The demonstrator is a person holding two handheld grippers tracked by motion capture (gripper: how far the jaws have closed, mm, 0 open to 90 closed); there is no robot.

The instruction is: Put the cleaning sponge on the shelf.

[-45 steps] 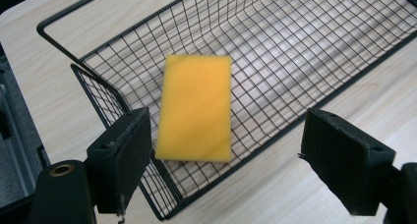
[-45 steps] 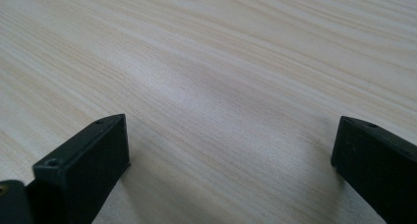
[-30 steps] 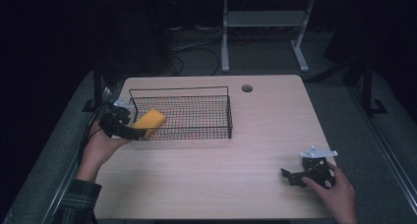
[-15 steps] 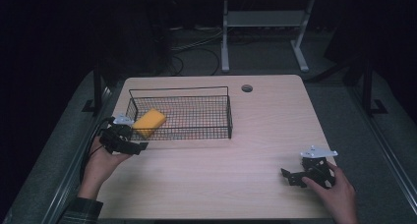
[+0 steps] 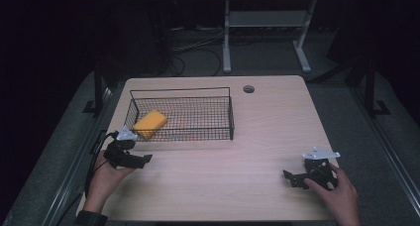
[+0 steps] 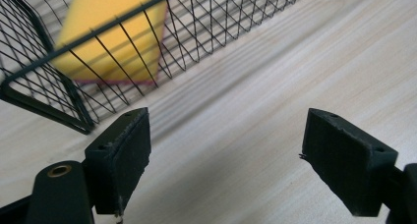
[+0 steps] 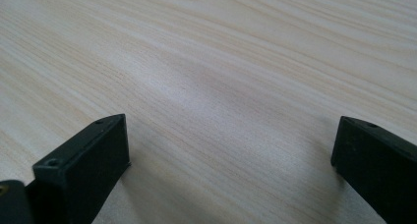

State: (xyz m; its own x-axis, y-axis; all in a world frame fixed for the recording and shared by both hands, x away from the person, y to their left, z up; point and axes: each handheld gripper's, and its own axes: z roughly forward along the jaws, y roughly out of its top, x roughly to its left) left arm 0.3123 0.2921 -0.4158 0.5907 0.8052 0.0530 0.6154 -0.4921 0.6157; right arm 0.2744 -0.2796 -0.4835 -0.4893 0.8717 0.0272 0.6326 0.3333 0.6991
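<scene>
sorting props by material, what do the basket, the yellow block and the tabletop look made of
Basket: thin dark wire, probably coated metal, open mesh grid. Yellow block: likely foam sponge, matte, with a thin pinkish layer at its edge. Tabletop: pale wood-grain surface, possibly laminate.

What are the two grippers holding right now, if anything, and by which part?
Nothing. The left gripper is open above the table, just outside the wire basket holding the yellow sponge. The right gripper is open over bare wood.
</scene>
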